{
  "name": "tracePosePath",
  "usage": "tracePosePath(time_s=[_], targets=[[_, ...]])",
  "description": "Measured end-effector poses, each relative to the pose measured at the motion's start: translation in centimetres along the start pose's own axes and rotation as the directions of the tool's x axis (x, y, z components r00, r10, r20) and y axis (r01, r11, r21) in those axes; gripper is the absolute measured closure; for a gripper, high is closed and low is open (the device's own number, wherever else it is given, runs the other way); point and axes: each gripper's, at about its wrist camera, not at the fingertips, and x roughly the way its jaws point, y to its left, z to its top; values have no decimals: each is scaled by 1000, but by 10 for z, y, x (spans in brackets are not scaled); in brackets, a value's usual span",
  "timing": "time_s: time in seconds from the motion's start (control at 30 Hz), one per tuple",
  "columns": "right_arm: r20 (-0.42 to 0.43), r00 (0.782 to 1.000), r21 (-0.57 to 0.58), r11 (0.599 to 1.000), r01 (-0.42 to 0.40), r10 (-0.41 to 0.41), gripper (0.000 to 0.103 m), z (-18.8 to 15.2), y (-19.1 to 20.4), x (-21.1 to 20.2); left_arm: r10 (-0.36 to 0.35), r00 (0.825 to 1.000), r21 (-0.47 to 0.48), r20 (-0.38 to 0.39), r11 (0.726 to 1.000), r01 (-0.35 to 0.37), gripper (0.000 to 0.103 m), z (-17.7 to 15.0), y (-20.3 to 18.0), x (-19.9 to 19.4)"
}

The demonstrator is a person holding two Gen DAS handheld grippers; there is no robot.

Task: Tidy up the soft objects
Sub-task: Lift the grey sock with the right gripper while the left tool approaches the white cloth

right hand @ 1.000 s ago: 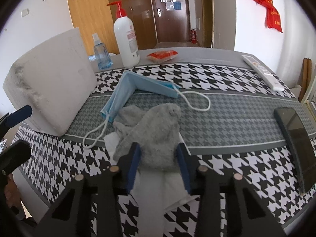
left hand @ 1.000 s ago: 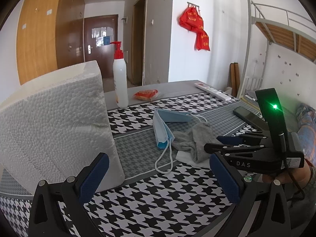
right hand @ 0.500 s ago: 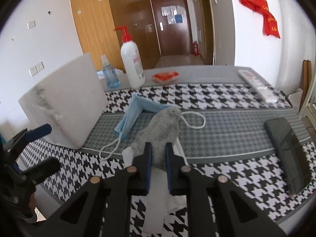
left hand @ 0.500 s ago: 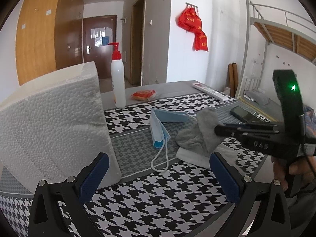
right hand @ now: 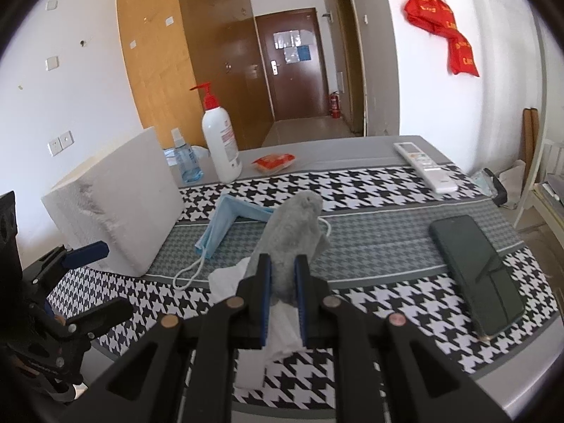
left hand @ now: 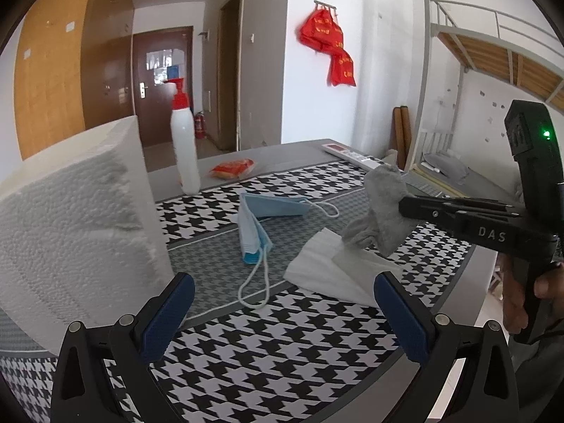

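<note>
Your right gripper (right hand: 283,275) has its blue pads pressed shut on the grey sock (right hand: 294,227), which hangs lifted above the white tissue (left hand: 329,269). The sock's lower end droops close to the tissue, and whether it touches is hard to tell, since your own fingers hide that part from the right wrist view. Your left gripper (left hand: 283,312) stands wide open with nothing between its pads, on the near side of the tissue. The blue face mask (left hand: 259,224) lies flat just beyond the tissue, its ear loop trailing toward you. The white foam block (left hand: 75,224) sits to the tissue's left, its lower edge cut off. The dark phone (right hand: 476,273) lies well to the tissue's right.
</note>
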Motion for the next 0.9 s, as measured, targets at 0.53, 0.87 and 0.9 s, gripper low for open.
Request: tracePosePath(time_s=[0.53,0.87,0.9], targets=[[2,998,70,996,61,-61,87,-19,-37,-18,-46,997,30,-55,998,48,1,4,-27,21],[-49,997,92,993,71,-67,87,-36,-54,-10,-74,990,15,-123,997,77,1,-1,-52,43],[-53,996,91,993,72,-67,87,-37,-55,-11,-77,989,13,-127,997,79,1,-1,-55,45]])
